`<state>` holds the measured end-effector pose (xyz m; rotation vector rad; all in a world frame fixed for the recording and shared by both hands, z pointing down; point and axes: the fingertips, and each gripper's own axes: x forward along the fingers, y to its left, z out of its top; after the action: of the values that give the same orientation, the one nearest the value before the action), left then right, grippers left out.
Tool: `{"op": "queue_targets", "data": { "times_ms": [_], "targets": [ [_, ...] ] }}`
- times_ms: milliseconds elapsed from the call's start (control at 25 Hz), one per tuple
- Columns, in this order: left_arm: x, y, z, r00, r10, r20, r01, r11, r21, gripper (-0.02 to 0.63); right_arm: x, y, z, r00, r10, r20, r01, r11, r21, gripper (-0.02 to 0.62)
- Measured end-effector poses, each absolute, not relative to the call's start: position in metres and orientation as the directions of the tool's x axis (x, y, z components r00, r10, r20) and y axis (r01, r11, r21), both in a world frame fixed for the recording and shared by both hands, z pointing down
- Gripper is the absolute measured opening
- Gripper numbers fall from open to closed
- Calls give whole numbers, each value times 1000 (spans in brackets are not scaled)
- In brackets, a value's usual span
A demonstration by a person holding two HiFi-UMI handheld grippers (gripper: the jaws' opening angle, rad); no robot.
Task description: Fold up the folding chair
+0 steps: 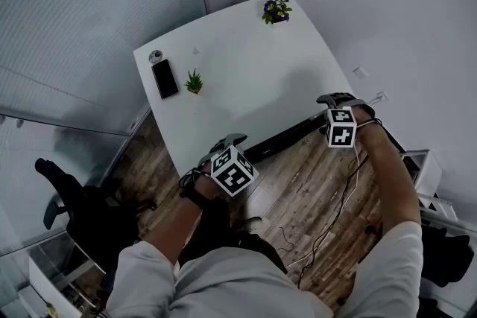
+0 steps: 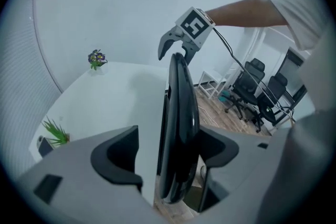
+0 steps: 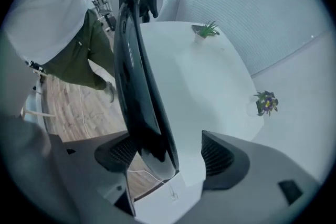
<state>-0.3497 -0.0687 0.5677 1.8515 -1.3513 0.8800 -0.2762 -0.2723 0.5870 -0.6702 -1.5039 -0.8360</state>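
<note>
The folding chair (image 1: 287, 136) is a flat, glossy black slab, standing on edge along the near side of the white table (image 1: 246, 78). My left gripper (image 1: 231, 141) is at its left end. In the left gripper view the chair (image 2: 178, 113) stands between the wide-apart jaws of that gripper (image 2: 170, 155), close against the right pad (image 2: 218, 149) and well clear of the left one. My right gripper (image 1: 332, 99) is at the other end. In the right gripper view the chair (image 3: 134, 71) sits by the left pad (image 3: 118, 152) of that gripper (image 3: 168, 153), with a gap to the right pad.
On the table lie a phone (image 1: 165, 78), a small green plant (image 1: 194, 82) and a flower pot (image 1: 276, 11). A black office chair (image 1: 74, 197) stands at the left. Cables (image 1: 328, 220) run over the wooden floor. A white shelf (image 1: 425, 167) is at the right.
</note>
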Motion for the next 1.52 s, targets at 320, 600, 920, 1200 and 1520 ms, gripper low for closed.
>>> {"op": "queue_targets", "data": {
  "times_ms": [320,600,920,1200,1520],
  "targets": [
    [-374,-40,540,160,-598,785,-986,-135,98,360,-248,-281,545,-271,-23,962,616,764,192,367],
    [-388,-7,504,65,-692,719,-997,-10,81,360,-211,-264,486,-584,-70,808,300,907,296,365],
    [-355,73,471,-65,-745,664,-993,114,31,360,-131,-186,440,-782,-95,616,128,942,309,365],
    [-299,155,453,-172,-816,552,-973,228,34,337,-69,-118,397,-892,-156,425,-26,955,294,364],
    [-243,189,418,-239,-887,395,-961,273,32,240,-20,-42,356,-934,-238,266,-164,948,273,310]
  ]
}}
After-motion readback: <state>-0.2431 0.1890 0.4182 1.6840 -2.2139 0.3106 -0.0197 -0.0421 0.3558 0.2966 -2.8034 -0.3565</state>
